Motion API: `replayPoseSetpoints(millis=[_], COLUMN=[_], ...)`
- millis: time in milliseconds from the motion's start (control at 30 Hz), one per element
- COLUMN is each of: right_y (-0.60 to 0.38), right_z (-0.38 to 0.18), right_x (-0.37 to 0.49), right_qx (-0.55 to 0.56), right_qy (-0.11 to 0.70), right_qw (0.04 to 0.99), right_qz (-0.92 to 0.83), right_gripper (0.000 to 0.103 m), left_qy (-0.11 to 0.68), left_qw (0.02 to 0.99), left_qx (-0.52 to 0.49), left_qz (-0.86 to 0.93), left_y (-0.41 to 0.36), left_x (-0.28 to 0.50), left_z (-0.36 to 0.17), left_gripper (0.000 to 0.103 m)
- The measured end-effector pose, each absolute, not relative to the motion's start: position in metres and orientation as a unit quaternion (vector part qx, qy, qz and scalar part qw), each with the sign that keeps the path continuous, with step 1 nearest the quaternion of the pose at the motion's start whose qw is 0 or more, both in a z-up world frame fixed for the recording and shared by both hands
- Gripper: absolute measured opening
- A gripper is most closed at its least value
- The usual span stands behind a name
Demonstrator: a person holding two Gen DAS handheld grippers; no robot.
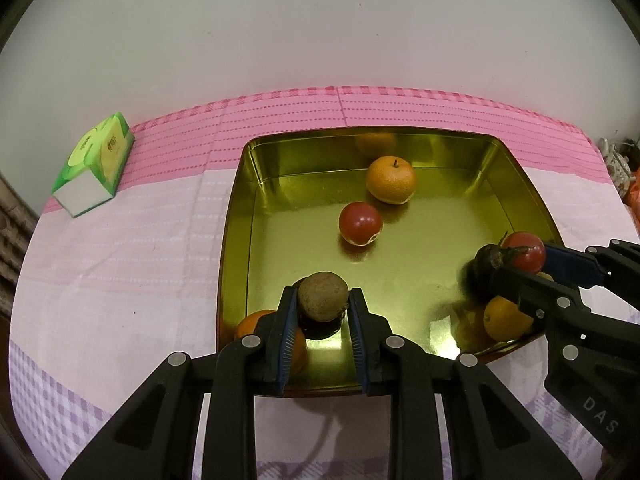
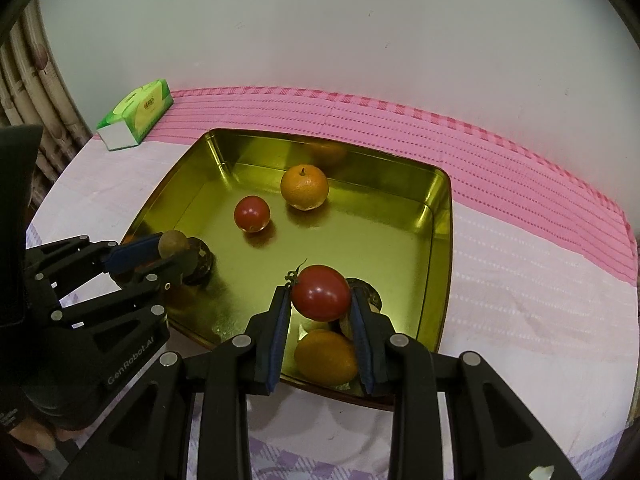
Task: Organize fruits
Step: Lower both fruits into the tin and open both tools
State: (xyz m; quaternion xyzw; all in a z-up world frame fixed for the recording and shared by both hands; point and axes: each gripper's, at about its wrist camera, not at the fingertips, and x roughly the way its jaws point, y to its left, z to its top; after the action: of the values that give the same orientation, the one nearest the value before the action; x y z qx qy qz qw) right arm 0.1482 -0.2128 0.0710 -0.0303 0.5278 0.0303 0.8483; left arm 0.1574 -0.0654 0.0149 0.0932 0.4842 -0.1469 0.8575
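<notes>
A gold metal tray [image 1: 240, 216] [image 2: 440, 240] lies on the pink cloth. In it sit an orange [image 1: 391, 179] [image 2: 305, 187] and a red tomato [image 1: 360, 223] [image 2: 251, 213]. My left gripper [image 1: 322, 304] [image 2: 172, 246] is shut on a brown kiwi [image 1: 322, 297] [image 2: 173, 243] above the tray's near left part, over a dark round fruit [image 2: 200, 264] and an orange [image 1: 256, 320]. My right gripper [image 2: 320, 300] [image 1: 524, 260] is shut on a red tomato with a stem [image 2: 321, 293] [image 1: 526, 251] above another orange [image 2: 326, 356] [image 1: 506, 318] at the near right corner.
A green tissue pack [image 1: 94, 164] [image 2: 138, 114] lies at the table's far left corner. A white wall stands behind the table. A curtain [image 2: 32, 92] hangs at the left. Some small items [image 1: 618, 164] sit beyond the table's right edge.
</notes>
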Motion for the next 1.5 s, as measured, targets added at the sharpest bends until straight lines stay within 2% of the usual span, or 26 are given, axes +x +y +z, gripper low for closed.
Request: replayPoseSetpoints(millis=[967, 1367, 1500], right_y=[-0.218, -0.221, -0.221], right_z=[0.068, 0.069, 0.071], right_x=[0.155, 0.153, 0.148], right_qx=[-0.009, -0.006, -0.004], right_qy=[0.529, 0.532, 0.530], right_qw=[0.848, 0.846, 0.847], right_qz=[0.023, 0.020, 0.019], right_gripper=[0.029, 0.035, 0.042], left_qy=[0.491, 0.494, 0.488], left_qw=[0.855, 0.854, 0.859], left_qx=[0.083, 0.078, 0.077], left_qz=[-0.143, -0.142, -0.136], left_y=[-0.064, -0.062, -0.060], left_x=[0.155, 0.154, 0.149], left_z=[0.016, 0.018, 0.022], left_gripper=[0.027, 0.028, 0.035])
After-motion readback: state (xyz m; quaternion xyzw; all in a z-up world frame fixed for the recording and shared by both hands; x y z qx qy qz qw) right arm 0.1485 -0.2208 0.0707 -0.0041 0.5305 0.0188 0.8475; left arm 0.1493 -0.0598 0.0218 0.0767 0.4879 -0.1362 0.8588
